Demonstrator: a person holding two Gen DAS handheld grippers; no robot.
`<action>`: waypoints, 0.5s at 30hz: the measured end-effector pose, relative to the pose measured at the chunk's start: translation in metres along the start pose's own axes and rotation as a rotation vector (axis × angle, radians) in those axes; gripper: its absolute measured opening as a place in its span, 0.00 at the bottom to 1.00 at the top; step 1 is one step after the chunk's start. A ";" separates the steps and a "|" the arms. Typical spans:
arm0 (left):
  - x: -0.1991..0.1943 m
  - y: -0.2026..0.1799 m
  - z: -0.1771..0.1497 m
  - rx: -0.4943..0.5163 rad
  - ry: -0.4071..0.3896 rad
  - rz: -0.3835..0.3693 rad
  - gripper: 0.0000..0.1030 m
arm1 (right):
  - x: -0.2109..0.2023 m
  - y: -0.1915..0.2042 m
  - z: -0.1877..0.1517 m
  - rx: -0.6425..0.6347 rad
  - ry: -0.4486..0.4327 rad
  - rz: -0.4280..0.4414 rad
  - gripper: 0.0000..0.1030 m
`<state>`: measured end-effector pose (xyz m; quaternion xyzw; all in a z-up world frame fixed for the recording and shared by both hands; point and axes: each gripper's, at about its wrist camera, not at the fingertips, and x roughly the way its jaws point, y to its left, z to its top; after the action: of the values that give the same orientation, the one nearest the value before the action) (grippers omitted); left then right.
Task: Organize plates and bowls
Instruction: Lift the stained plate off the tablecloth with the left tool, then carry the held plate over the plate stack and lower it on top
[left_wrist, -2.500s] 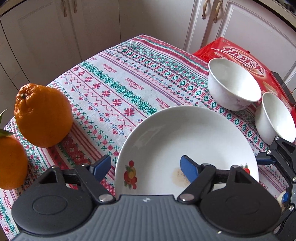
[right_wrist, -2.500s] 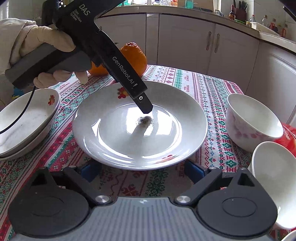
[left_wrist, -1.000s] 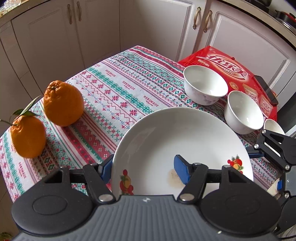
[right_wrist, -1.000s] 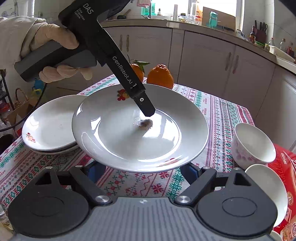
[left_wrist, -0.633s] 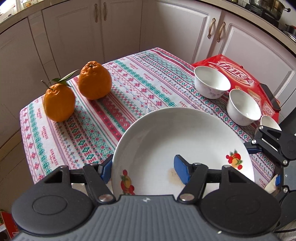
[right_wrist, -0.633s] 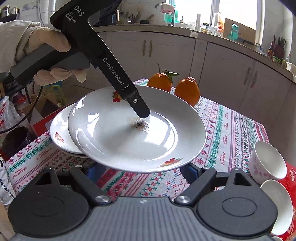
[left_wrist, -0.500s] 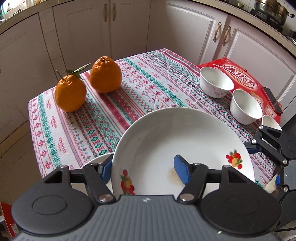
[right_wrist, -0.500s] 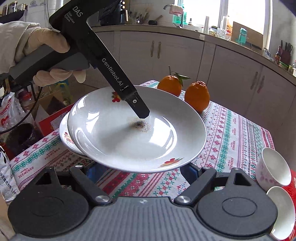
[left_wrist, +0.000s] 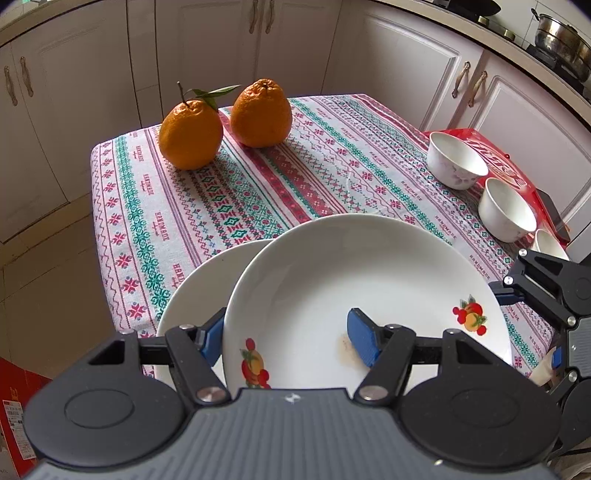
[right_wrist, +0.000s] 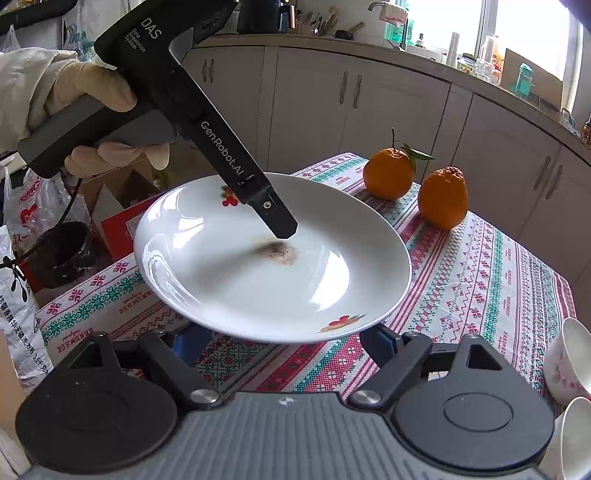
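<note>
- Two oranges (left_wrist: 225, 123) are seen side by side on the desk's far corner, one with a leafy stem.
- A patterned cloth (left_wrist: 229, 192) is spread over the desk.
- A red box (left_wrist: 498, 158) lies at the right edge.
- White cabinets (left_wrist: 399, 70) stand behind.

The plate (left_wrist: 369, 280) is glossy white with small red, yellow and green fruit motifs on its rim and a brown speckled stain at its centre. The tablecloth (left_wrist: 258, 177) is white with red and teal cross-stitch bands. Two oranges (left_wrist: 225, 122) are bright orange, one with green leaves. The bowls (left_wrist: 480, 181) are white, on a red box (left_wrist: 495, 147).
</note>
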<state>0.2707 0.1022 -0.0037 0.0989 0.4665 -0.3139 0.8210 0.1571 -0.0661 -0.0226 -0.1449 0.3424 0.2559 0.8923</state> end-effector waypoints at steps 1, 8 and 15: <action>0.001 0.002 -0.001 -0.003 0.000 -0.002 0.64 | 0.000 0.002 0.000 -0.003 0.004 0.000 0.88; 0.009 0.015 -0.010 -0.036 0.005 -0.018 0.64 | 0.010 0.003 0.005 -0.015 0.026 0.008 0.88; 0.015 0.023 -0.013 -0.052 0.006 -0.035 0.64 | 0.015 0.005 0.007 -0.018 0.040 0.005 0.88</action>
<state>0.2811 0.1199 -0.0260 0.0702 0.4788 -0.3155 0.8163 0.1677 -0.0531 -0.0281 -0.1572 0.3582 0.2582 0.8833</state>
